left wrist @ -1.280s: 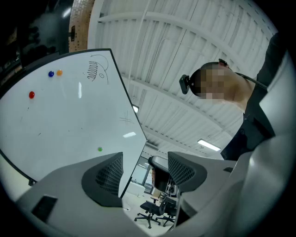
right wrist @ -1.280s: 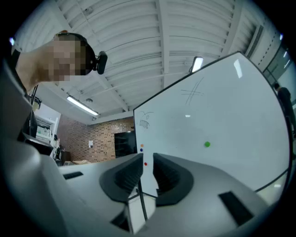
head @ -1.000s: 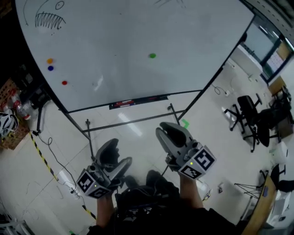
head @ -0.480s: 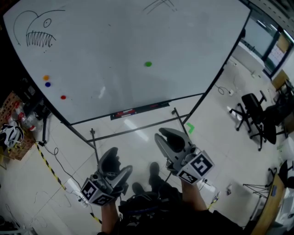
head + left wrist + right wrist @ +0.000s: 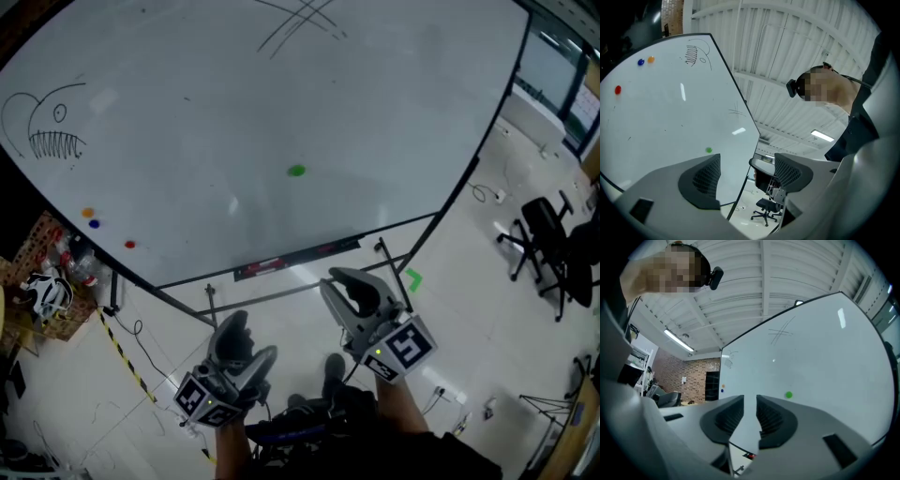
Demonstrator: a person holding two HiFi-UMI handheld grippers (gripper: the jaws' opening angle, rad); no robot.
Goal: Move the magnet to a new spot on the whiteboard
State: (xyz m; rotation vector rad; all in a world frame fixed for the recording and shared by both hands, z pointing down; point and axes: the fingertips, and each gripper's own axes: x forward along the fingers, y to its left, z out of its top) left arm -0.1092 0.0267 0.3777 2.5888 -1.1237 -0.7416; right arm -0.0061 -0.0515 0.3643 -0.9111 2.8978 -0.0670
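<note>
The whiteboard (image 5: 281, 103) fills the upper head view, with a small green magnet (image 5: 296, 171) near its middle. An orange (image 5: 88, 213), a blue (image 5: 94, 224) and a red magnet (image 5: 129, 245) sit at its lower left. My left gripper (image 5: 239, 330) and right gripper (image 5: 349, 284) are held low in front of the board's stand, well short of it. In the left gripper view the left gripper (image 5: 747, 169) stands wide open and empty, the green magnet (image 5: 708, 150) above its left jaw. The right gripper (image 5: 750, 412) shows a narrow empty gap, the green magnet (image 5: 788, 394) up to the right.
A tray (image 5: 295, 258) with a red item runs along the board's lower edge, above the stand's legs (image 5: 211, 300). Office chairs (image 5: 553, 244) stand at the right. Yellow-black tape (image 5: 127, 361) and a cable cross the floor at the left, beside a helmet (image 5: 42, 291).
Both grippers have come nearer to the board, which now looks larger and lower in the head view. The green magnet keeps its spot on the board. Neither gripper's jaws changed.
</note>
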